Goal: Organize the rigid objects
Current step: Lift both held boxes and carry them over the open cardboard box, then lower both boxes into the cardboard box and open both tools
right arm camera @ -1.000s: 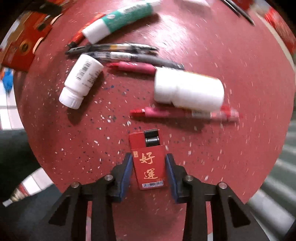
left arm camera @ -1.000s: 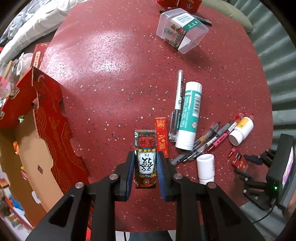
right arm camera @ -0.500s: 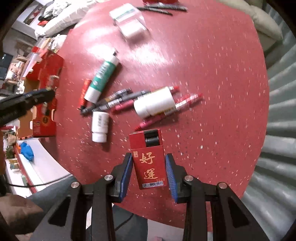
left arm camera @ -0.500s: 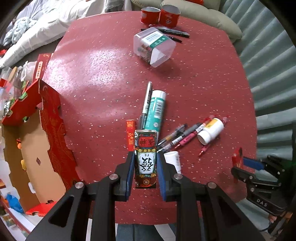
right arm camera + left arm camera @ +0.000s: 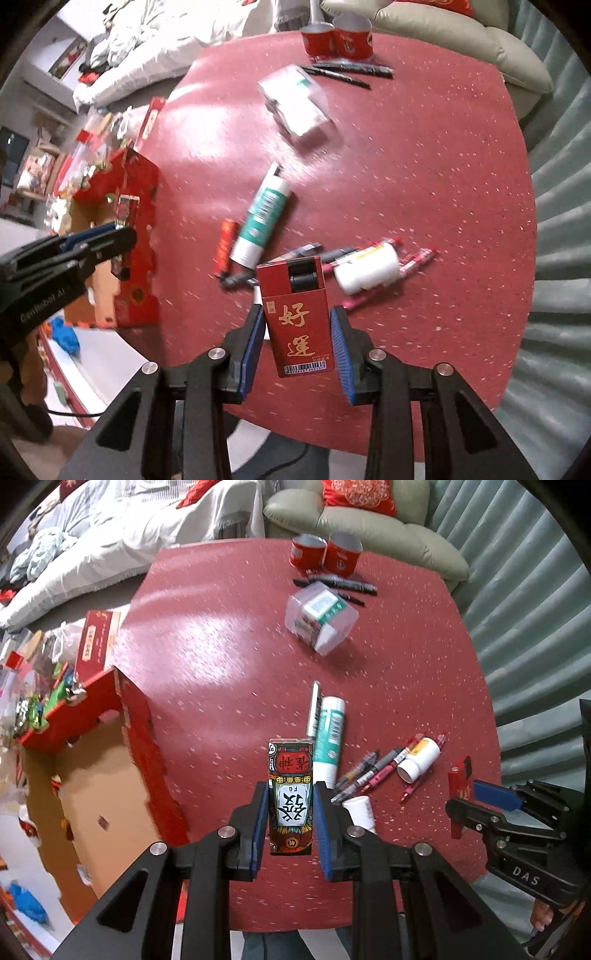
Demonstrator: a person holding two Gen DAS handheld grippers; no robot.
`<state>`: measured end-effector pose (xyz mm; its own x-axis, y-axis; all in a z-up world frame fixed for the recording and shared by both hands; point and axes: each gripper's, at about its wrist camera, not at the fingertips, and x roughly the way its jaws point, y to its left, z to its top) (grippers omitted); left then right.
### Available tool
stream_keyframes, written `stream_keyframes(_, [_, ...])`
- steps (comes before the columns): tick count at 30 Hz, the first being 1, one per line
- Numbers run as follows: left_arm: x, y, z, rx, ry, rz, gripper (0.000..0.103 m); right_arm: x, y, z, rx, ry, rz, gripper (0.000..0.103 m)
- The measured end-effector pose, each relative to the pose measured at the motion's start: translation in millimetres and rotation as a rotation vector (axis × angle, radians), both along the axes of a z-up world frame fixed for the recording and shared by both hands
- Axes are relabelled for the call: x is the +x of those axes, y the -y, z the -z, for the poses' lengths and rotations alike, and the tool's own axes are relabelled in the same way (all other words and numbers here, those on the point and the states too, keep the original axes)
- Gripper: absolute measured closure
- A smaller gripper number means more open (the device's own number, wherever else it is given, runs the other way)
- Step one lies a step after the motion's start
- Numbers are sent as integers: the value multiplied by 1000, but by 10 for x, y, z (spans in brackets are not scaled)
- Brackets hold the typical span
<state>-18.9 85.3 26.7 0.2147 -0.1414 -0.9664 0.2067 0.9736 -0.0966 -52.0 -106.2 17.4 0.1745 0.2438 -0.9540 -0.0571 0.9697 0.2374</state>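
Observation:
My left gripper (image 5: 290, 825) is shut on a patterned lighter (image 5: 290, 797) with a white label, held high above the red table (image 5: 229, 657). My right gripper (image 5: 297, 339) is shut on a red lighter (image 5: 297, 314) with gold characters, also held high; it shows in the left wrist view (image 5: 460, 782) at the right. On the table lie a green-and-white tube (image 5: 330, 746), several pens (image 5: 373, 771), two white bottles (image 5: 419, 762) and a small red lighter (image 5: 225, 245).
An open red cardboard box (image 5: 88, 746) stands at the table's left edge. A clear plastic box (image 5: 320, 616), two red cups (image 5: 325, 554) and dark markers (image 5: 343, 585) sit at the far side. A sofa lies behind.
Both grippers have risen well above the table with their lighters still held. The table objects now look smaller and more of the room is in view.

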Motion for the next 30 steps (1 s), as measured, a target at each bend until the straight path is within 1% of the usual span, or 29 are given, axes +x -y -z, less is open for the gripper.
stream_keyframes(3, [27, -234, -67, -6, 16, 10, 77, 36, -276, -136, 5, 24, 3, 66])
stream_keyframes(5, [48, -427, -90, -8, 22, -4, 77, 82, -522, -223, 13, 40, -4, 66])
stream_keyframes(9, [70, -894, -98, -12, 30, -78, 77, 183, -990, -343, 28, 63, -52, 66])
stream_keyframes(13, [37, -1387, -68, 9, 39, -173, 77, 319, -1554, -422, 47, 78, -151, 66])
stream_keyframes(15, [10, -1655, -20, 22, 31, -230, 77, 380, -1828, -429, 55, 78, -202, 66])
stream_keyframes(20, [-108, -2189, 126, 46, 1, -352, 77, 495, -2527, -386, 68, 75, -355, 66])
stream_keyframes(23, [-169, -2442, 225, 58, -20, -419, 77, 543, -2868, -304, 76, 57, -416, 66])
stream_keyframes(28, [-259, -2666, 424, 68, -58, -488, 77, 558, -3225, -140, 50, 25, -481, 66])
stream_keyframes(30, [-288, -2689, 493, 71, -71, -493, 77, 550, -3301, -62, 40, 6, -490, 66])
